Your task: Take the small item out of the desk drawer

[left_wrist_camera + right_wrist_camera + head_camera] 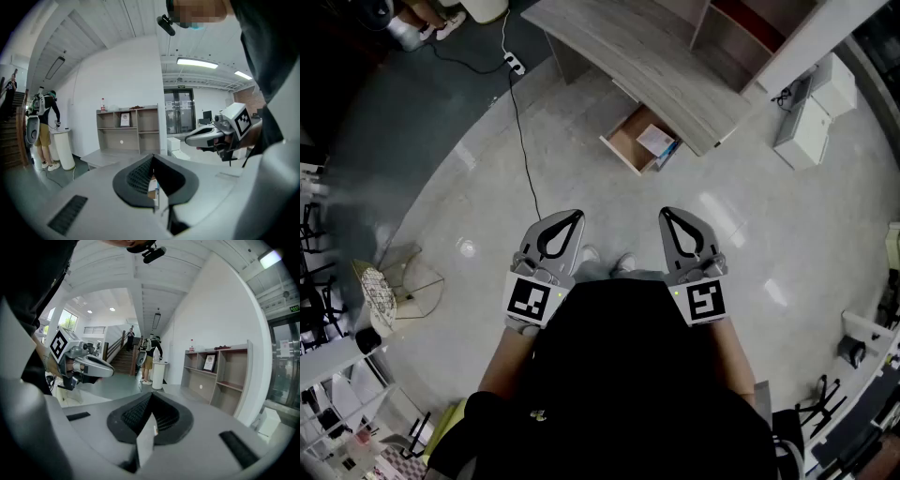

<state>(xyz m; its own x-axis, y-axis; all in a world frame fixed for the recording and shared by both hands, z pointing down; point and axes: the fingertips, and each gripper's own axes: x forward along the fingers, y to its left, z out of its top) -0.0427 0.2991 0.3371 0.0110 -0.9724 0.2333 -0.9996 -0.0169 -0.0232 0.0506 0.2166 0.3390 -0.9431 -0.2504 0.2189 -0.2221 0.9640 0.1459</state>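
A grey wooden desk (pixel 637 47) stands at the far side of the floor. Under its near edge the drawer (pixel 630 142) is pulled open, and a small white and blue item (pixel 657 141) lies inside it. My left gripper (pixel 577 215) and right gripper (pixel 664 213) are held side by side at waist height, well short of the drawer. Both are shut with their tips touching and nothing held. From the left gripper view its closed jaws (pixel 153 157) point toward the desk, with the right gripper (pixel 206 136) beside them. The right gripper view shows closed jaws (pixel 151 395) and the left gripper (pixel 91 367).
A black cable (pixel 523 141) runs across the floor from a power strip (pixel 515 64). White cabinets (pixel 811 122) stand right of the desk. A wire basket (pixel 417 281) sits at left. An open shelf unit (pixel 129 124) lines the wall. People (pixel 44 129) stand far left.
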